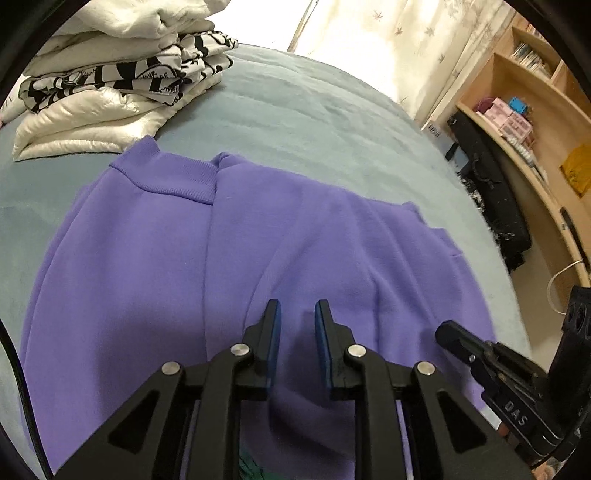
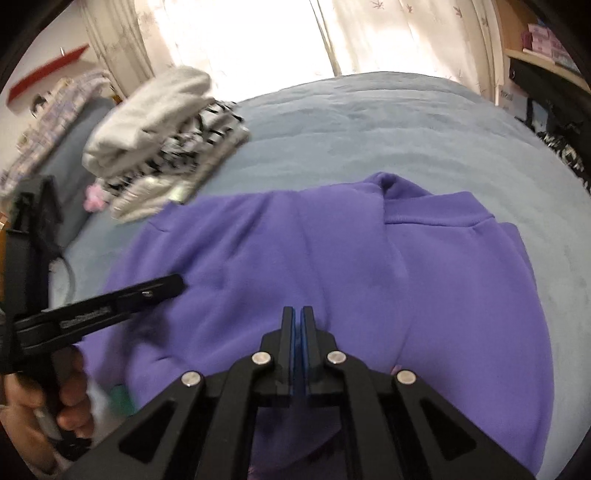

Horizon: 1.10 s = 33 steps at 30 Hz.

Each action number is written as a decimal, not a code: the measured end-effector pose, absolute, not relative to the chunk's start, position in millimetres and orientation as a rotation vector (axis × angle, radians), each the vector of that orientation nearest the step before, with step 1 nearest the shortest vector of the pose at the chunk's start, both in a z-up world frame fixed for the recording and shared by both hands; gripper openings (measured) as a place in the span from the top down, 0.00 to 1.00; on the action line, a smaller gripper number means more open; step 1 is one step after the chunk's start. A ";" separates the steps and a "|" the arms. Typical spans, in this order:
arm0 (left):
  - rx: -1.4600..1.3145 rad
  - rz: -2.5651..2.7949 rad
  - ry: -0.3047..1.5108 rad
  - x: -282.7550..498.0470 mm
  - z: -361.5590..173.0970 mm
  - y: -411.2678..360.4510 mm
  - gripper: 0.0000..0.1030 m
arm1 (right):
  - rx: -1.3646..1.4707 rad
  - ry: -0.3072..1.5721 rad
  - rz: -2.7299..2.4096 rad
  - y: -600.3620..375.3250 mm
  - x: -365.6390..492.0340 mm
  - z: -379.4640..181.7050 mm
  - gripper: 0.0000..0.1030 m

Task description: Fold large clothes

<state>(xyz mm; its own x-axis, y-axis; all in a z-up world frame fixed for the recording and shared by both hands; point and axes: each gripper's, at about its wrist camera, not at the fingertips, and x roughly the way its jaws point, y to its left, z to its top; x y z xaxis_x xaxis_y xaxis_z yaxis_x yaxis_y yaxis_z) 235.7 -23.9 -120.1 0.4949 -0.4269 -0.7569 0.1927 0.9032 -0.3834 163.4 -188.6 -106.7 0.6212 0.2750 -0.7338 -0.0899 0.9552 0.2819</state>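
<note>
A purple sweatshirt (image 1: 229, 254) lies partly folded on a grey-blue bed (image 1: 314, 122), its ribbed collar (image 1: 173, 184) toward the far side. My left gripper (image 1: 297, 314) hovers over the near part of the sweatshirt with its jaws a little apart and nothing between them. My right gripper (image 2: 297, 317) is over the sweatshirt (image 2: 332, 266) with its jaws closed together; I see no cloth between the tips. The right gripper also shows at the lower right of the left wrist view (image 1: 454, 339), and the left gripper shows at the left of the right wrist view (image 2: 162, 288).
A stack of folded white and black-and-white clothes (image 1: 110, 81) sits at the far left of the bed, also in the right wrist view (image 2: 162, 144). Wooden shelves (image 1: 535, 110) and a black case (image 1: 491, 184) stand to the right. Curtains (image 2: 369, 33) hang beyond the bed.
</note>
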 end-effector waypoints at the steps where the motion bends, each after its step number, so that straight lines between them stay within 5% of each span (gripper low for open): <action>1: -0.266 -0.398 0.977 228.4 -114.3 -23.5 0.83 | 0.245 0.862 0.237 -188.5 154.1 -100.5 0.97; 8: -0.216 -0.478 0.942 182.4 -102.9 -32.8 0.79 | 0.220 0.817 0.357 -160.3 114.9 -80.3 0.97; 16: -0.173 -0.399 1.047 187.1 -139.5 -32.2 0.79 | 0.159 0.927 0.304 -139.6 129.9 -132.9 0.98; 27: -0.111 -0.398 1.010 181.3 -138.9 -35.3 0.77 | 0.215 0.920 0.299 -146.6 126.5 -137.1 0.97; 33: -0.111 -0.428 0.983 171.7 -125.2 -38.7 0.60 | 0.146 0.923 0.265 -136.5 123.1 -128.4 0.97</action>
<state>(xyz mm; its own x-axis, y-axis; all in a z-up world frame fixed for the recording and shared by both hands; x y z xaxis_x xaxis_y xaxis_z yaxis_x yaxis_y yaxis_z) 171.7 -38.7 -125.2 0.4791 -0.3992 -0.7817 0.2999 0.9115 -0.2816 123.1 -136.5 -128.4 0.5738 0.2877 -0.7668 -0.1634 0.9576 0.2371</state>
